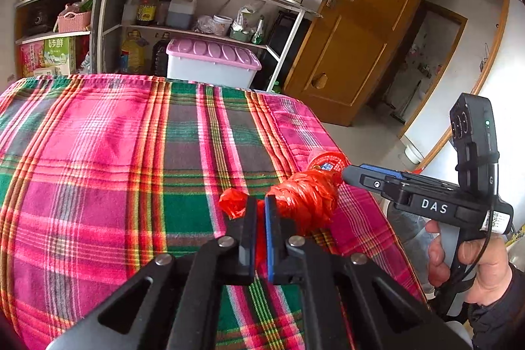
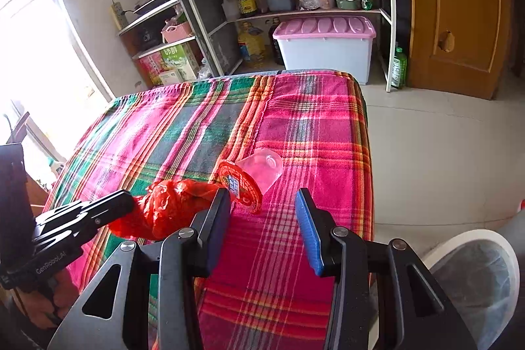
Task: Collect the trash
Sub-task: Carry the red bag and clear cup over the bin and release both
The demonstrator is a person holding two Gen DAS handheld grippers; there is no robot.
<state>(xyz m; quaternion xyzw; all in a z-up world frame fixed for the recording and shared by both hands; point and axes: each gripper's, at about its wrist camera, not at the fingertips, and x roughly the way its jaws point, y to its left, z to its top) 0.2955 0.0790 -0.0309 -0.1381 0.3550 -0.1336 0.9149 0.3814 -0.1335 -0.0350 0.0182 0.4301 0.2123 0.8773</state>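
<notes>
A crumpled red plastic bag [image 1: 305, 197] lies on the plaid tablecloth [image 1: 115, 159] near its right edge. My left gripper [image 1: 261, 205] is shut on the bag's near end. It also shows in the right wrist view [image 2: 131, 202], touching the bag [image 2: 167, 207]. A clear plastic cup with a red foil lid [image 2: 254, 176] lies on its side just beyond the bag; its lid shows in the left wrist view [image 1: 326, 161]. My right gripper [image 2: 262, 202] is open, its jaws just short of the cup, empty. It shows from the side in the left wrist view [image 1: 347, 174].
A white bin with a grey liner [image 2: 475, 281] stands on the floor right of the table. A metal shelf [image 2: 295, 12] with bottles, pots and a pink-lidded storage box [image 2: 325, 46] stands behind the table. A wooden door [image 2: 459, 12] is at the right.
</notes>
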